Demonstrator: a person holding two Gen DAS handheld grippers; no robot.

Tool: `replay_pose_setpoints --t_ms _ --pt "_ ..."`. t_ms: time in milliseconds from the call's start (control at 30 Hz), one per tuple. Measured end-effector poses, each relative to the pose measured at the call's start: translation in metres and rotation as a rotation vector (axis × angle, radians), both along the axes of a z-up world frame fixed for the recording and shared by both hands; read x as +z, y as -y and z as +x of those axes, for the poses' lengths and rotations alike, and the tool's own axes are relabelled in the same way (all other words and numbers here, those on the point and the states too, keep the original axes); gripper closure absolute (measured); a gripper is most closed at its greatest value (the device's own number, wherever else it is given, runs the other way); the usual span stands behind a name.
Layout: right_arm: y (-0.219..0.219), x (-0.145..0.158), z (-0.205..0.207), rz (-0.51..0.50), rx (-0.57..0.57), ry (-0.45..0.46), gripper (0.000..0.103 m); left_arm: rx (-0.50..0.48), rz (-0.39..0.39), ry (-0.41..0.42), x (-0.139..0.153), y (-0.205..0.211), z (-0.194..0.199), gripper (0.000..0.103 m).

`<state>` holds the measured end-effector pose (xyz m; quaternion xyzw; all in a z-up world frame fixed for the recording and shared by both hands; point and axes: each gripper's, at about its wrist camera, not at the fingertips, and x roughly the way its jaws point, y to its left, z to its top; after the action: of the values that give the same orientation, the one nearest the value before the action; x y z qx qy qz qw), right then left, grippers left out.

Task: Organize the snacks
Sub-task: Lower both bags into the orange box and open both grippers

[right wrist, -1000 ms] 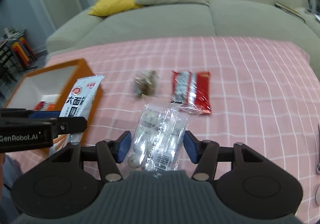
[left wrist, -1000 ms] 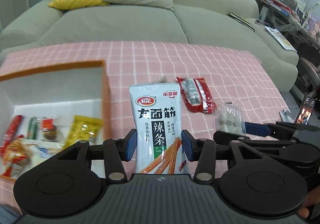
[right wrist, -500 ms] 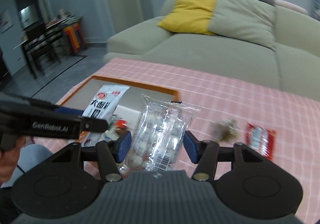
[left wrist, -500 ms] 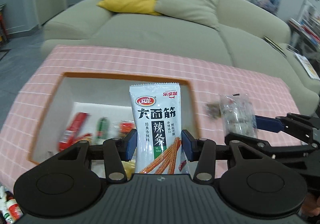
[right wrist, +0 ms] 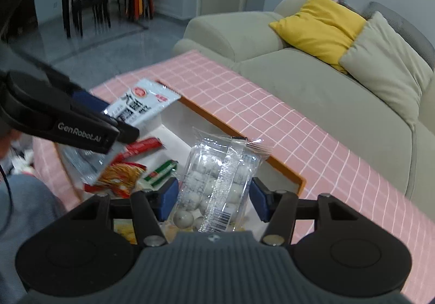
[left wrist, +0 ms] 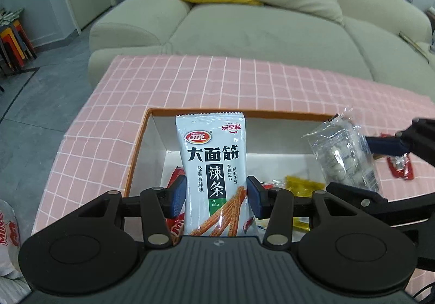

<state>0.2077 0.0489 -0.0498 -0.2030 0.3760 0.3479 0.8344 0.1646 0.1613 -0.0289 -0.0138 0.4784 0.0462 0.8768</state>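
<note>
My left gripper (left wrist: pixel 216 196) is shut on a white latiao snack packet (left wrist: pixel 213 165) and holds it upright over the orange-rimmed white box (left wrist: pixel 141 146). My right gripper (right wrist: pixel 214 199) is shut on a clear bag of white round candies (right wrist: pixel 217 181), also above the box (right wrist: pixel 282 168). The candy bag shows at the right in the left wrist view (left wrist: pixel 345 157). The latiao packet (right wrist: pixel 141 105) and left gripper (right wrist: pixel 127 132) show at the left in the right wrist view. Several snack packets lie inside the box (right wrist: pixel 127 176).
The box sits on a table with a pink checked cloth (left wrist: pixel 244 81). A red snack packet (left wrist: pixel 402 168) lies on the cloth right of the box. A beige sofa (left wrist: pixel 272 32) with cushions stands beyond the table. A white bag (left wrist: pixel 8 230) shows at the lower left.
Both grippers have carried their packets leftward from the open cloth to above the box. The box now lies directly under both packets.
</note>
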Motion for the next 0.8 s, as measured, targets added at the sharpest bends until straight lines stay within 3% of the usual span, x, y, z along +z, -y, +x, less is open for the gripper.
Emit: replay_pose_setpoints --t_ms 367,800 --pt "-0.045 -0.055 0.027 -0.31 0.122 0.031 0.048 -0.046 0.044 -0.181 -0.057 -0.012 0.033 0.05" --pt "-0.066 -0.093 0.038 -0.433 0.151 -0.032 0.047 -0.052 0.039 -0.279 -0.092 -0.019 0.055 0.049"
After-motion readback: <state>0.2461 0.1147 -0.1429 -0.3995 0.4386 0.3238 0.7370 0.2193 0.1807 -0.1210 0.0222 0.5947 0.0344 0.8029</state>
